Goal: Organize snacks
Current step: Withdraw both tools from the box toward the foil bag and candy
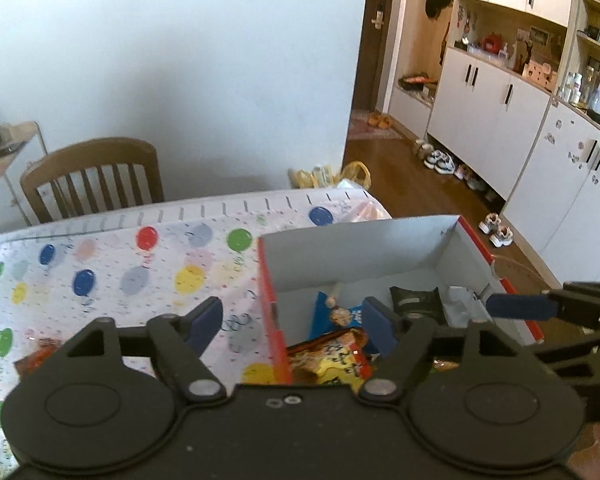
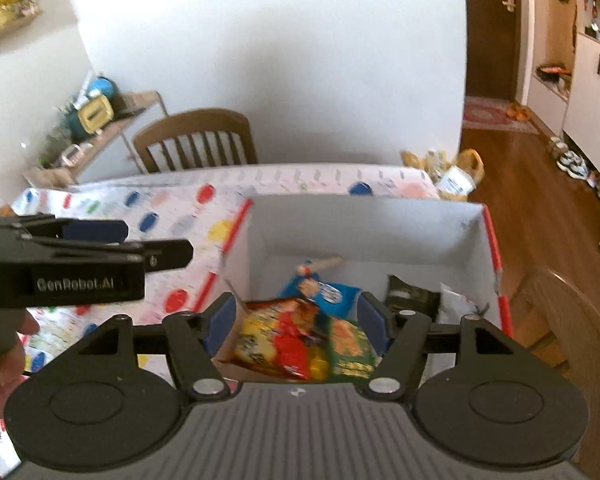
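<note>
A red cardboard box [image 1: 380,236] with a white inside stands on the table at the right; it also shows in the right wrist view [image 2: 360,216]. Inside lie a blue snack bag [image 1: 332,314], a black packet [image 1: 416,300], a white packet [image 1: 460,304] and an orange-yellow noodle pack [image 1: 332,360]. My left gripper [image 1: 292,322] is open and empty, over the box's left wall. My right gripper [image 2: 296,320] is open and empty above the box, over red, yellow and green snack packs [image 2: 300,344]. A blue bag [image 2: 324,290] and black packet [image 2: 410,298] lie beyond.
The table wears a balloon-print cloth [image 1: 120,256]. A red packet [image 1: 36,360] lies on it at the left. A wooden chair [image 1: 96,176] stands behind the table, a second chair [image 2: 560,320] at the right. Cabinets [image 1: 492,120] and shoes line the far wall.
</note>
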Motion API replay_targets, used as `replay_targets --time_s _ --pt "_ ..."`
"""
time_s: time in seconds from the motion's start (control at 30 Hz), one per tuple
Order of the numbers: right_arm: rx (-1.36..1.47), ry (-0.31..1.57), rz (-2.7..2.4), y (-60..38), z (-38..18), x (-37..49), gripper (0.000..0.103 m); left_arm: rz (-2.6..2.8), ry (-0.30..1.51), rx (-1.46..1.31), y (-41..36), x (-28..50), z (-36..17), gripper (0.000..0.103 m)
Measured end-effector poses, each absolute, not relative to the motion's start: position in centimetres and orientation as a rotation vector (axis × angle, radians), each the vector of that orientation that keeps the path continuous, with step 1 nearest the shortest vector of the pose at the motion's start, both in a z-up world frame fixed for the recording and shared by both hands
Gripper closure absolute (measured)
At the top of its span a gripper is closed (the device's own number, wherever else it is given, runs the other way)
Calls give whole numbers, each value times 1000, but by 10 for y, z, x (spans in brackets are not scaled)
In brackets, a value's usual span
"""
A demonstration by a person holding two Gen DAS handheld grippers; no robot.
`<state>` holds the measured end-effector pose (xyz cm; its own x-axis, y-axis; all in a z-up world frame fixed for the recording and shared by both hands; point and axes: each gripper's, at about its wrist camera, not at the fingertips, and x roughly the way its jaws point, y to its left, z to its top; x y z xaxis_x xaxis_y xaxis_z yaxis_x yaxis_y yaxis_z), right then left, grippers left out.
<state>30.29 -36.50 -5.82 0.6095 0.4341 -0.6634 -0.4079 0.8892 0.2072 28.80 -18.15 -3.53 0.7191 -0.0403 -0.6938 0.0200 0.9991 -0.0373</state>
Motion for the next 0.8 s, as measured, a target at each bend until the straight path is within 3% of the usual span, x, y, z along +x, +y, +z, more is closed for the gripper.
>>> replay_targets --time_s 0.33,0.8 --pt "32 724 540 -320 -45 272 23 -22 724 -51 -134 246 -27 17" --pt "14 729 572 -219 -49 261 22 60 691 -70 -25 212 -35 1"
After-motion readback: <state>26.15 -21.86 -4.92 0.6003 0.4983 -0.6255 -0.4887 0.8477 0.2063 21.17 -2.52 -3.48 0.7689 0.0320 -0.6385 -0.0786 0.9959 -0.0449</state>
